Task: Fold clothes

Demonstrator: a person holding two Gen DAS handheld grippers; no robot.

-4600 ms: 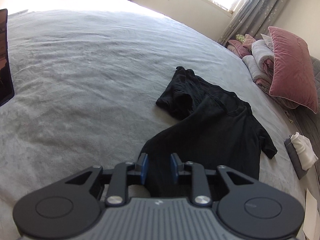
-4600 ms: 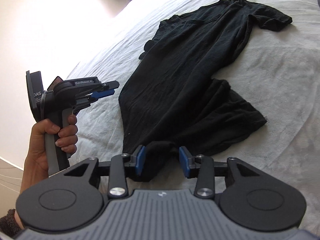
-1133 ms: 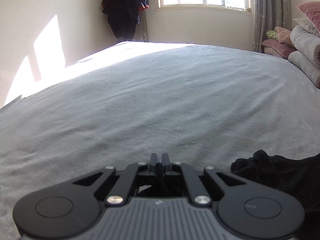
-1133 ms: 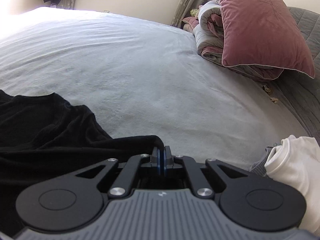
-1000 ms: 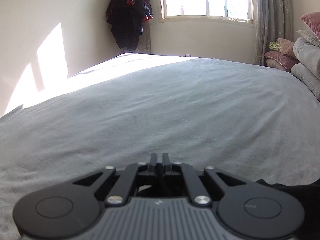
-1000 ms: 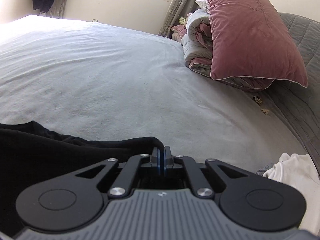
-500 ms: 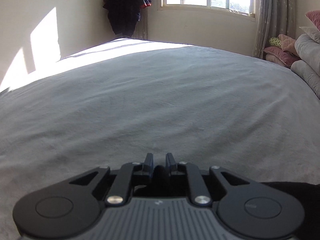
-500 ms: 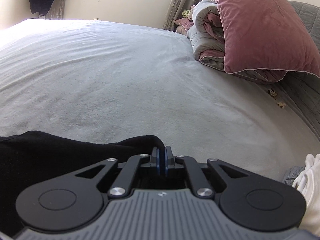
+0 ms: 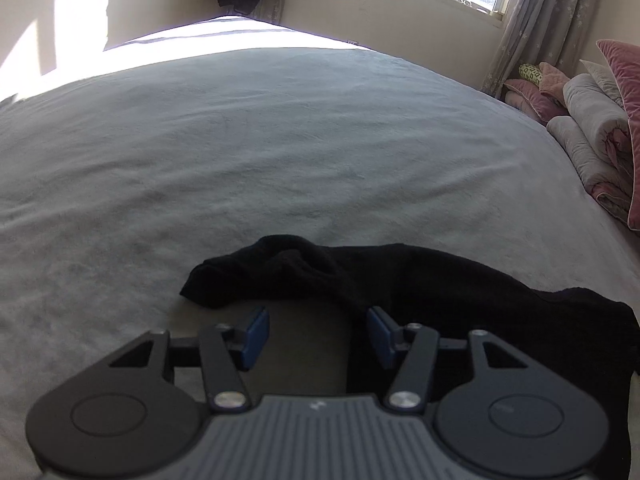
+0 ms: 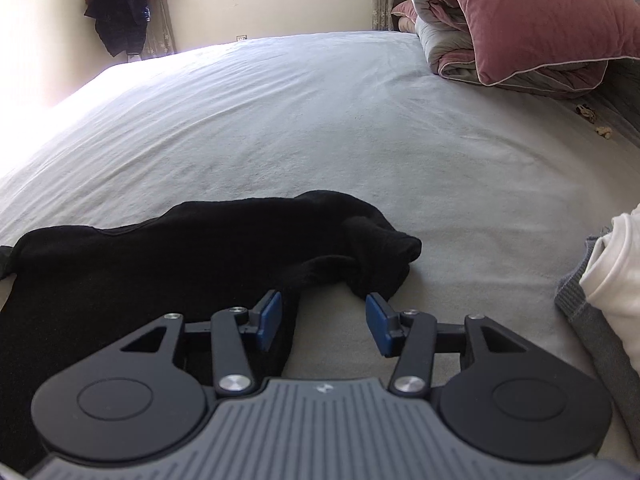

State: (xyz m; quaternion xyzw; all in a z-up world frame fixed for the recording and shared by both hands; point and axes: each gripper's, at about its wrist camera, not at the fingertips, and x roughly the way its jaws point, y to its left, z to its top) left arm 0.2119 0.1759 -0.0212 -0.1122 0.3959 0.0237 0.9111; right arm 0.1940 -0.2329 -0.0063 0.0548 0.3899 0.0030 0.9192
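Change since earlier frames: both grippers, clamped on black cloth a second ago, are now releasing it; the garment, earlier sprawled lengthwise, is now lying spread across the near bed.
Garment: black T-shirt (image 9: pixel 400 280) is resting flat on the grey bedspread (image 9: pixel 280 152), its edge just beyond both sets of fingers; a bunched corner is lying far of the left gripper, another (image 10: pixel 376 252) far of the right gripper.
Left gripper (image 9: pixel 316 334): jaws are opening, standing about half wide; only bedspread is showing between the blue pads, with cloth just beyond the tips.
Right gripper (image 10: pixel 322 320): jaws are opening likewise; the gap is showing bedspread, while black cloth is passing under the left finger.
Handling: the shirt is appearing light, limp and soft, likely sagging and wrinkling wherever unsupported; nothing fragile.
Where to grip: judging by the layout, the two outer corners or the hem edge are offering the cleanest pinch points, one per gripper, so the fabric is staying taut during a fold.
Surroundings: a pink pillow (image 10: pixel 540 12) on rolled bedding is sitting far right; white folded clothing (image 10: pixel 612 272) is lying at the near right edge; dark clothes (image 10: pixel 120 4) are hanging by the window.
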